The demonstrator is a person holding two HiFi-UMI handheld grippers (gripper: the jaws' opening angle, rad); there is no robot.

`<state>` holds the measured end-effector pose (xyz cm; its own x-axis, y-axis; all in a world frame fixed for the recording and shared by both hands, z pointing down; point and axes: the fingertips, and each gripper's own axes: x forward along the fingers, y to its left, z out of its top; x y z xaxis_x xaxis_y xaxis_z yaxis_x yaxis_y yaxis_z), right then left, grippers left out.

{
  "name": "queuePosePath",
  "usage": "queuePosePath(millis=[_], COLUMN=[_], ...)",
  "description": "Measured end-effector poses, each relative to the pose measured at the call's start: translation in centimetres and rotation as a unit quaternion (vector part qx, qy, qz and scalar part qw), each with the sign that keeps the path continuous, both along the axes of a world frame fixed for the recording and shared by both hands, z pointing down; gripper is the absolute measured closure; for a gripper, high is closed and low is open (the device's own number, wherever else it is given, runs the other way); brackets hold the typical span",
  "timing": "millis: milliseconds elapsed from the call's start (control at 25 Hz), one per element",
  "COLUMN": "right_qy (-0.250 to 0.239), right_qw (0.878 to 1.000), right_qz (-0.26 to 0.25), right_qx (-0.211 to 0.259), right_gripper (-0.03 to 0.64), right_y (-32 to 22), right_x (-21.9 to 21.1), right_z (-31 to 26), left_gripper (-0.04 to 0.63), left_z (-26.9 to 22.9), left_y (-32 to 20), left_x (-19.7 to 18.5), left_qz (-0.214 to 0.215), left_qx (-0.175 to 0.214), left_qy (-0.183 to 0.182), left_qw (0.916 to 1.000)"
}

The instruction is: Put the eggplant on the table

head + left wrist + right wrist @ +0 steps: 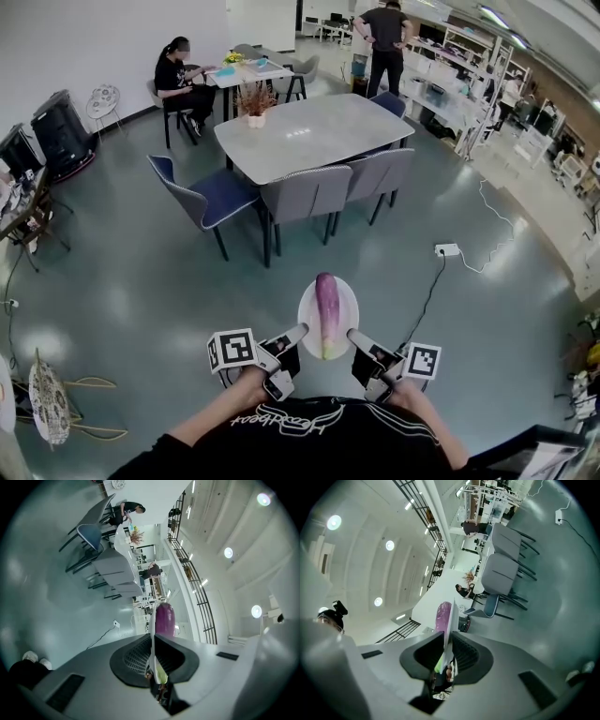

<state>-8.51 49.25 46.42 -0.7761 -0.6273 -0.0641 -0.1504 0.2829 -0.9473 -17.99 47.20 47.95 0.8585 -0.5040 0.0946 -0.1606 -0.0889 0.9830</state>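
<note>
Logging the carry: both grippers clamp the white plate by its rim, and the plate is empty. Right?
Not empty: a purple eggplant lies on the plate, as the head view shows. The left gripper and right gripper do clamp its rim.

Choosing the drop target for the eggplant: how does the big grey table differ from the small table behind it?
The big grey table is nearer and clearly larger than the small table. The big grey table carries a potted plant at one corner; the small table holds yellow and blue items. A seated person is at the small table; nobody sits at the big grey table. Both have light tops.
</note>
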Motion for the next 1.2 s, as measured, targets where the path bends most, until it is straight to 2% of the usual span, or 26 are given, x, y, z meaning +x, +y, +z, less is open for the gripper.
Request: queuePosePath(millis=[360, 640, 960, 1200], right_qy=[-0.011, -0.020, -0.034, -0.039], right_qw=[1.000, 0.999, 0.999, 0.999], right_qz=[-0.028, -0.029, -0.022, -0.005], right_qx=[-0.003, -0.003, -0.005, -0.002], right_gripper=[0.566, 0.566, 0.566, 0.566], right_y=[-1.5, -2.8, -5.2, -8.4], right_x=[-2.4, -2.0, 0.2, 3.8], right_z=[0.2, -0.1, -0.2, 0.3], left_gripper=[0.571, 0.571, 0.571, 0.571], left_z=[-0.7, -1.0, -1.1, -0.9], left_y=[-1.1, -2.2, -4.7, -8.0], left_x=[-2.5, -2.3, -0.1, 3.6], left_qz=[-0.022, -0.025, -0.019, -0.002], left_qx=[0.010, 0.010, 0.010, 0.009], left_qy=[-0.018, -0.018, -0.024, -0.033], left_qw=[0.9996, 0.9995, 0.9995, 0.9994])
